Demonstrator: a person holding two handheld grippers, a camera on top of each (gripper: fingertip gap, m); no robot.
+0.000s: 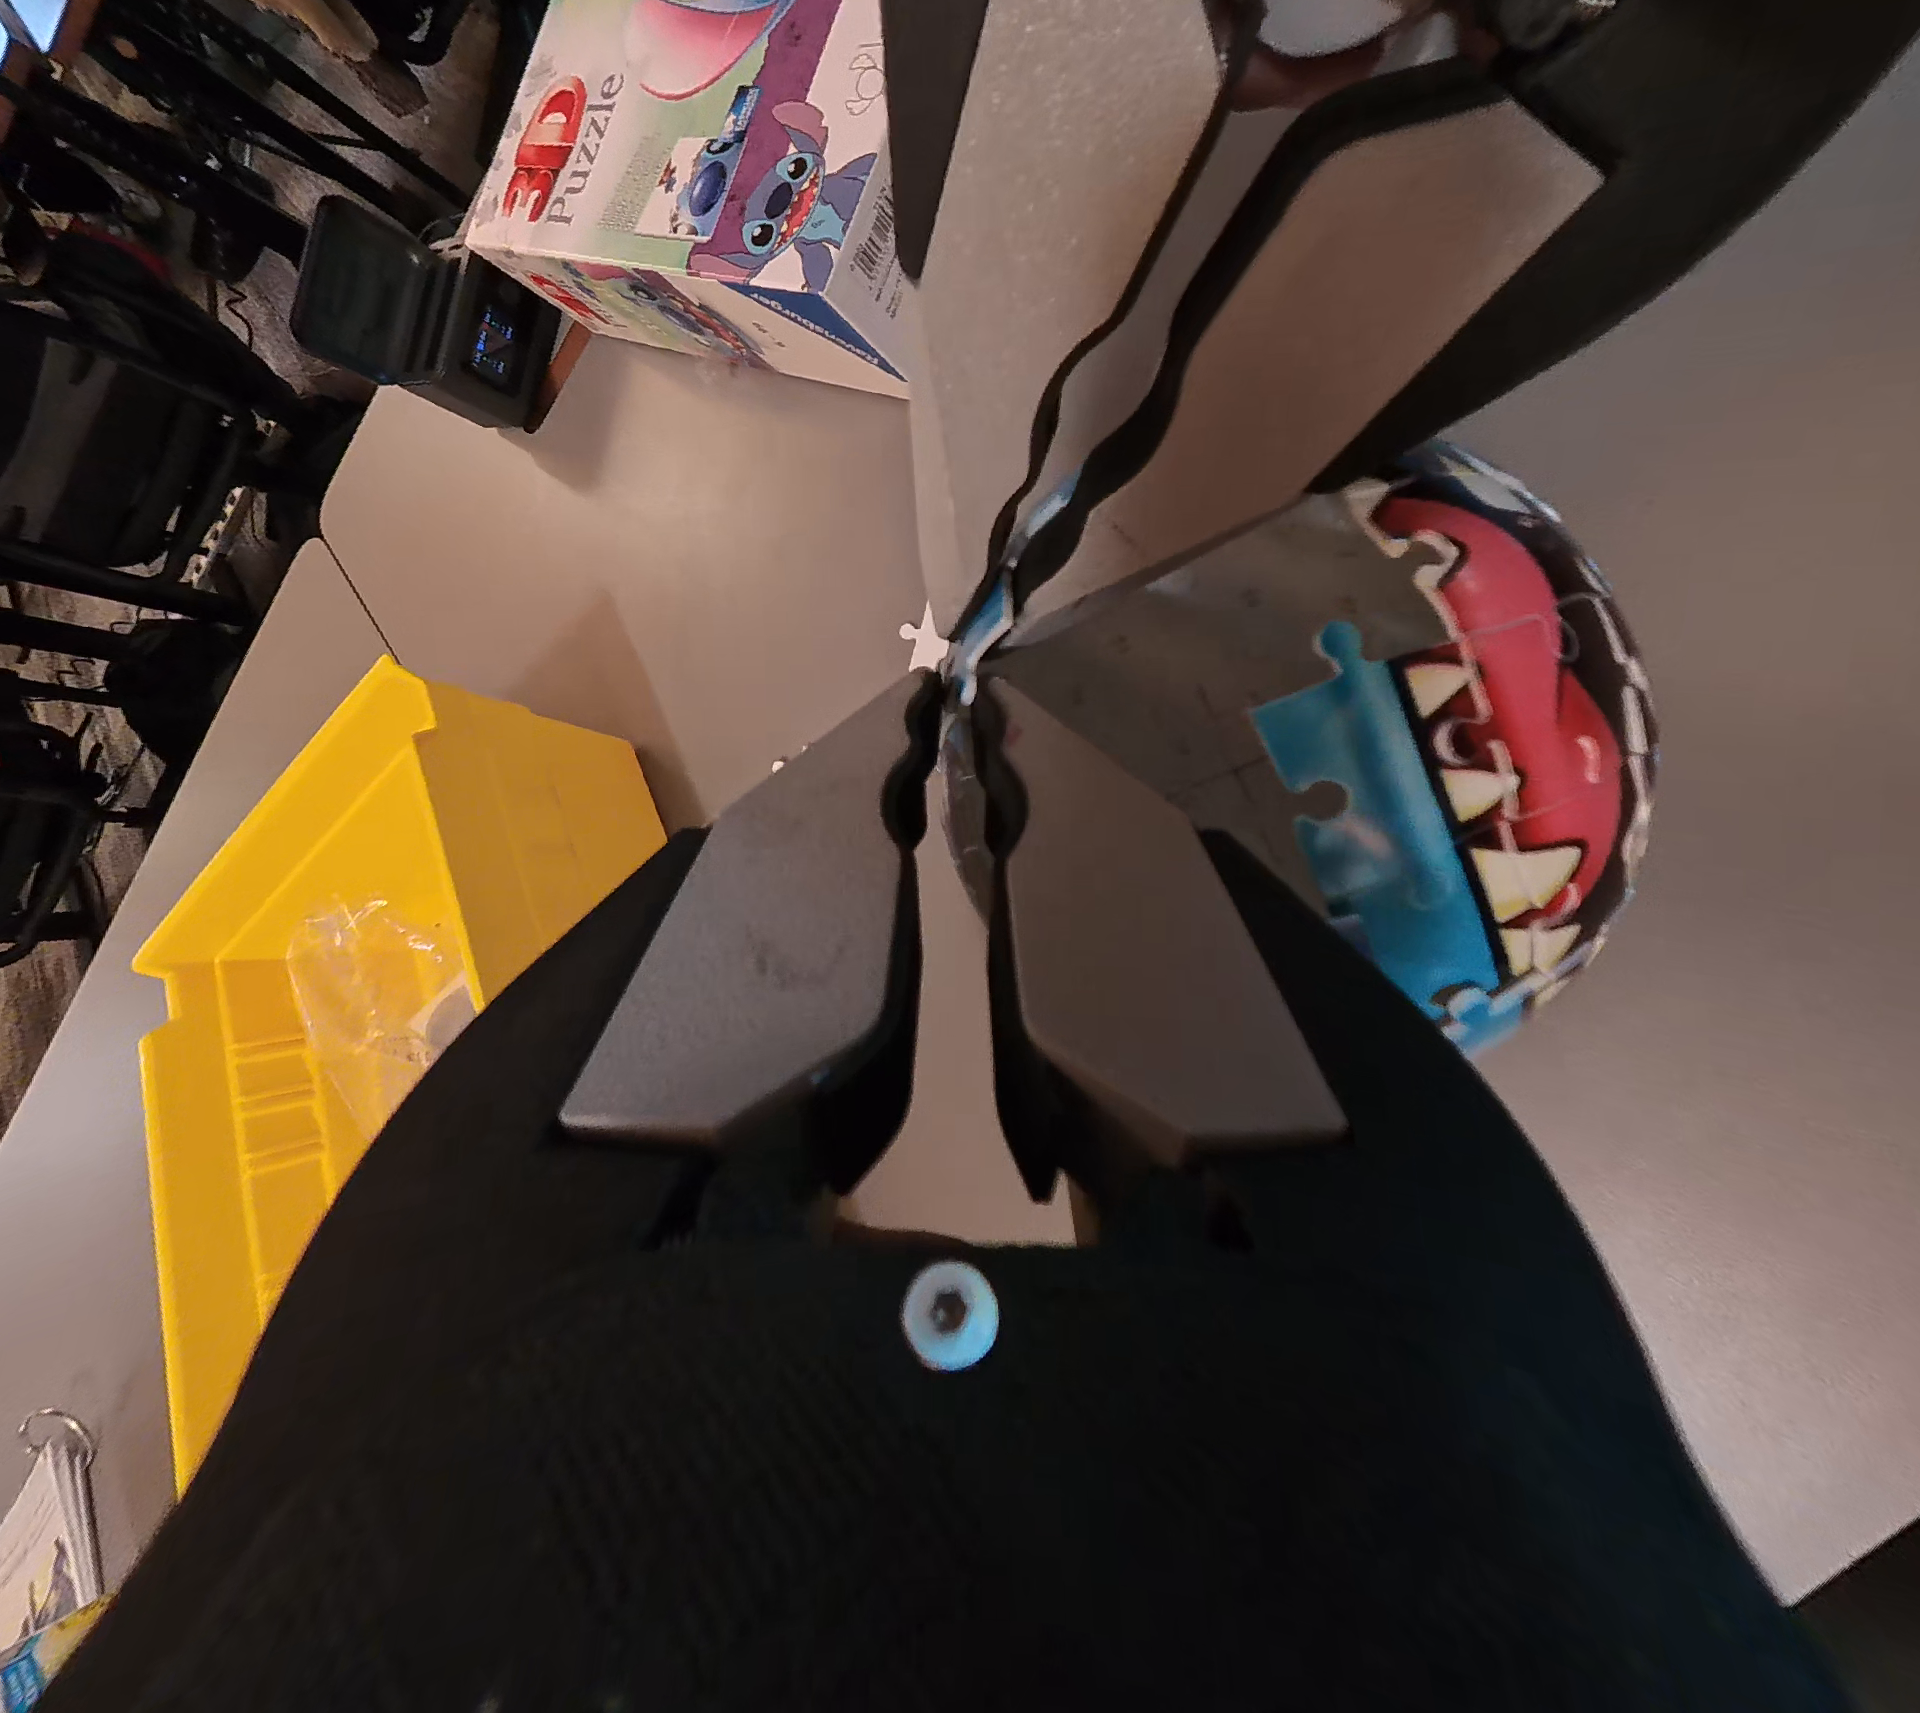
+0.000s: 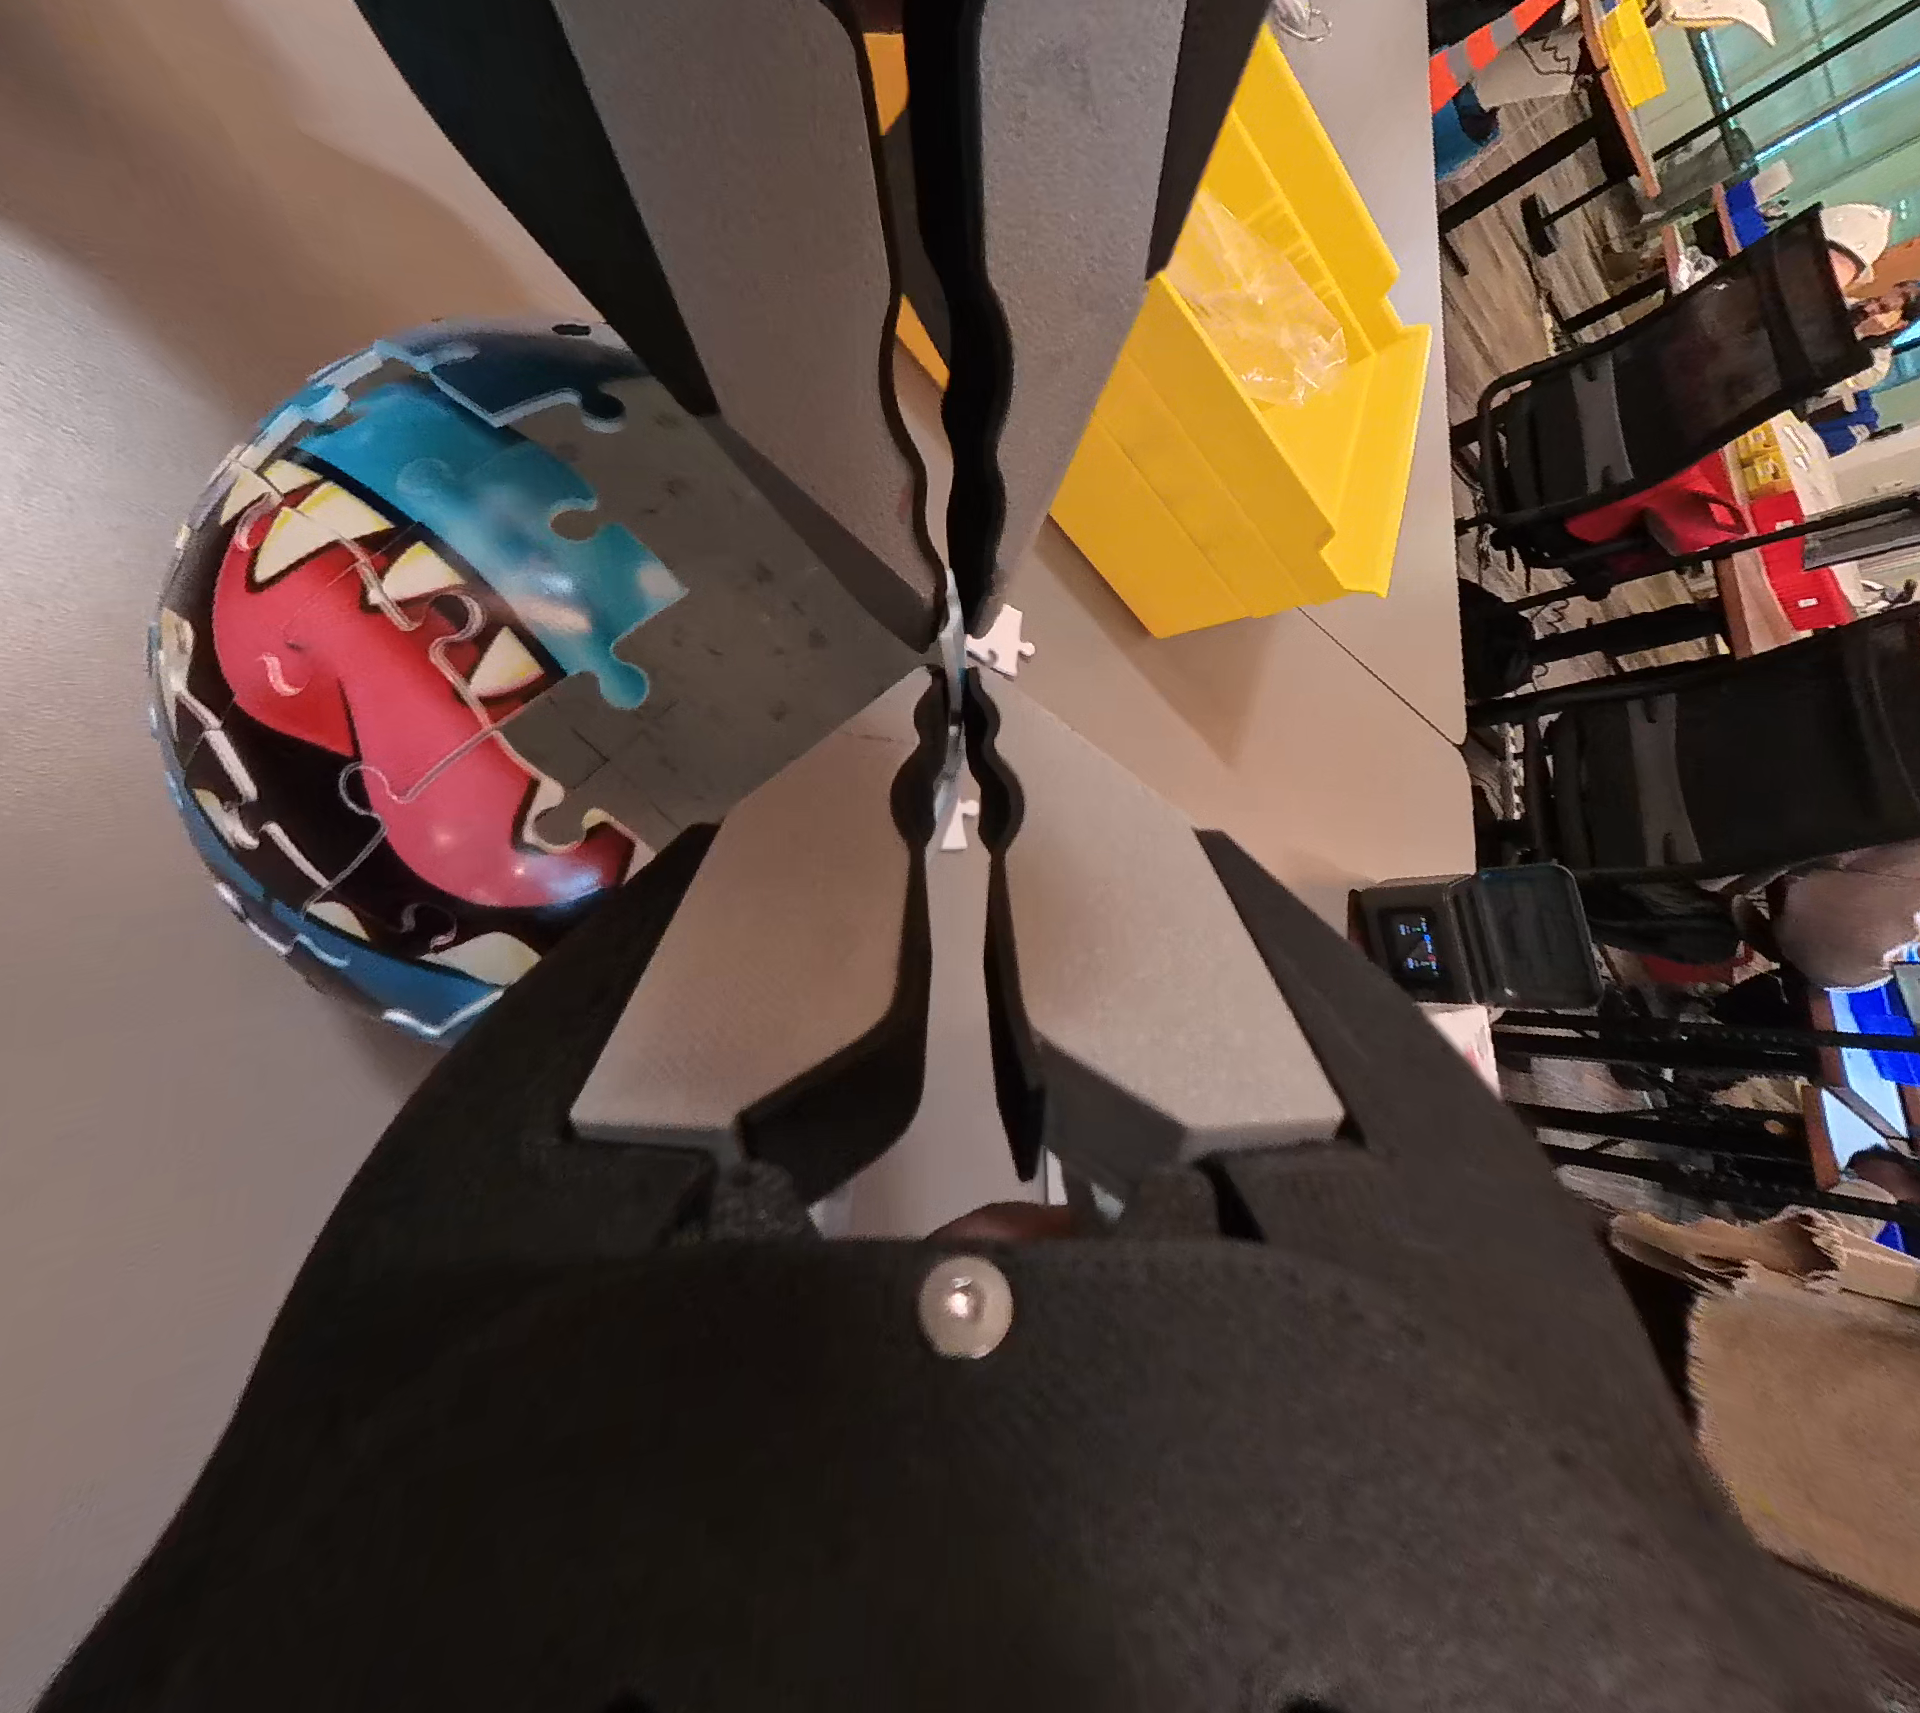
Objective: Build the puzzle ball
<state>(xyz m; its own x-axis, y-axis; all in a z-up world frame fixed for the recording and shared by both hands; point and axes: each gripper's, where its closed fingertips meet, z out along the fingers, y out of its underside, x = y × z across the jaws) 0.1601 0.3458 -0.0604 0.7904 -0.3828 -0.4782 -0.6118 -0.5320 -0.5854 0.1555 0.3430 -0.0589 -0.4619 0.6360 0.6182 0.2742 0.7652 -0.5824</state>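
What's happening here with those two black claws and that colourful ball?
A person is working two hand-held claws, tip to tip above a table. The left claw and the right claw are both pinched on small puzzle pieces, apparently joining them or passing them over. The half-built puzzle ball, with a toothy red mouth, sits on the table beside them, untouched, part of its shell open. A yellow bin holding a clear plastic bag and the puzzle box are nearby.

My left tool (image 1: pixel 956 728) pinches a puzzle piece (image 1: pixel 961 671) tip to tip with my right tool (image 1: pixel 1023 562). The half-built ball (image 1: pixel 1455 749) lies on the counter (image 1: pixel 644 541), near a yellow bin (image 1: pixel 343 915).
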